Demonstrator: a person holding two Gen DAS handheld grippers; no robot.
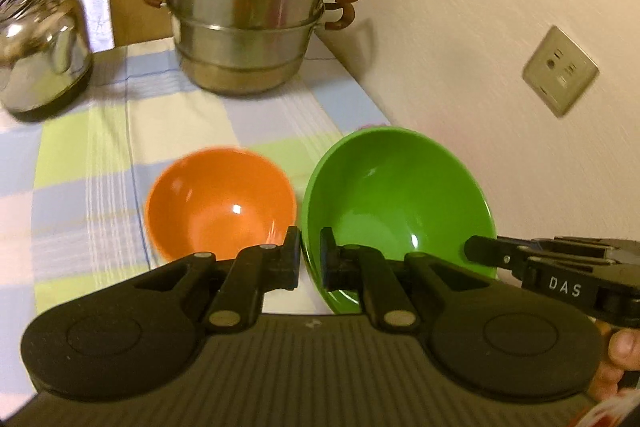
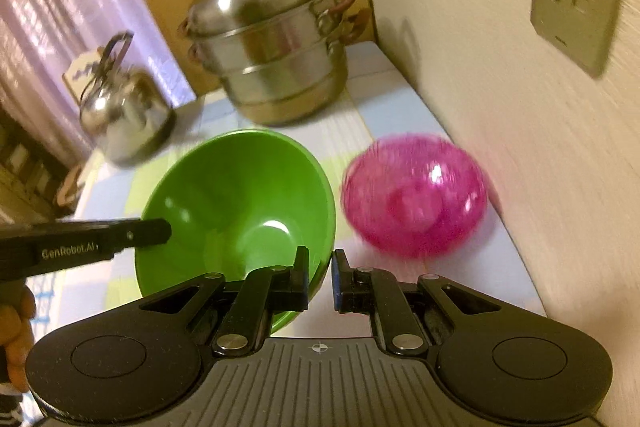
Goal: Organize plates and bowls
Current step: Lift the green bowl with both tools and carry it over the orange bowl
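A green bowl is held tilted above the checked tablecloth by both grippers. My left gripper is shut on its left rim, one finger inside and one outside. My right gripper is shut on its right rim; its finger also shows in the left wrist view. An orange bowl sits upright on the cloth just left of the green bowl. A pink translucent bowl sits on the cloth by the wall, right of the green bowl, blurred.
A steel stacked steamer pot stands at the back of the table by the wall corner. A steel kettle stands at the back left. The white wall with sockets runs along the table's right edge.
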